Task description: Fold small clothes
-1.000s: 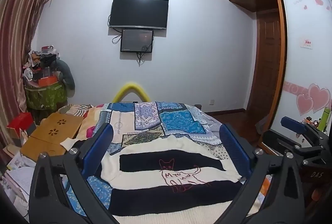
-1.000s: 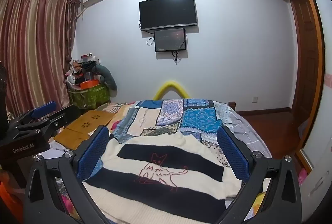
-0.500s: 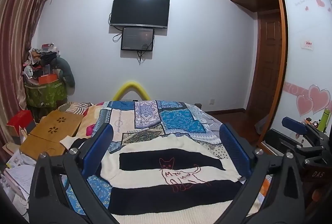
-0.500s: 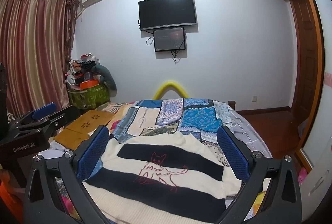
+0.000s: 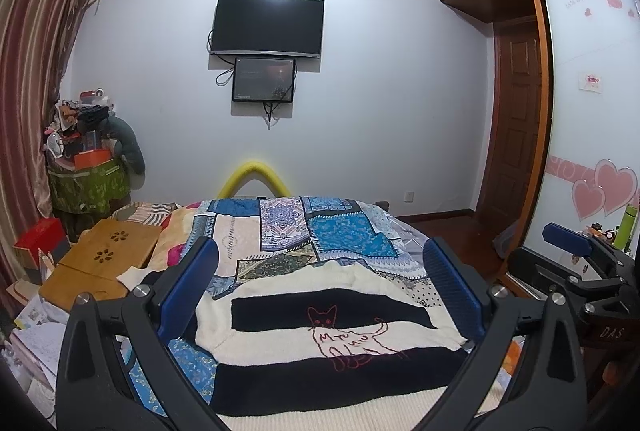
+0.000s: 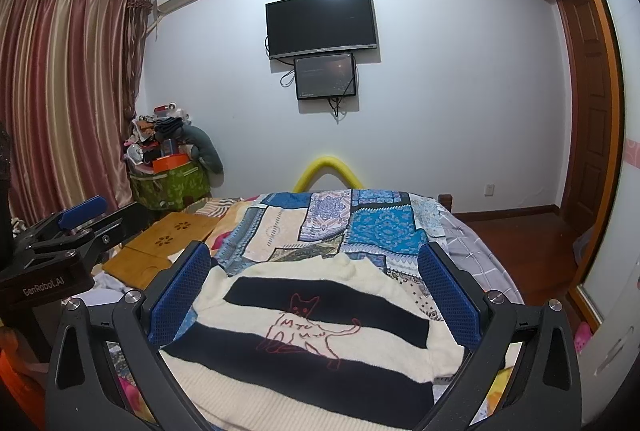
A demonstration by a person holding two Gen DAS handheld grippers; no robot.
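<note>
The sweater (image 5: 332,335), cream with black stripes and a red cat outline, lies spread flat on the bed (image 5: 288,231), on top of a patchwork quilt (image 5: 340,237), with its collar at the far end. Both tongs hang above its near end, not touching it. The left tongs (image 5: 320,295) are wide apart and hold nothing; the right tongs (image 6: 316,295) are likewise spread and empty. Each camera catches the other tool at its edge: the right tongs appear at the right of the left view, the left tongs (image 6: 80,215) at the left of the right view.

No fold looks begun yet; the likely first move is to take an edge or a sleeve. The knit looks thick and soft, so a shallow pinch could slip off, while a deep one could catch the quilt beneath and drag it along. The sleeves cannot be made out clearly at the sides, so a reach for one may miss. If the two tools pull unevenly, the body will skew and the fold come out crooked.

Against the views of a second ago, little differs: the sweater lies as it did, both tongs are as open as before, and the framing has shifted only slightly, the scene sitting a touch higher.
</note>
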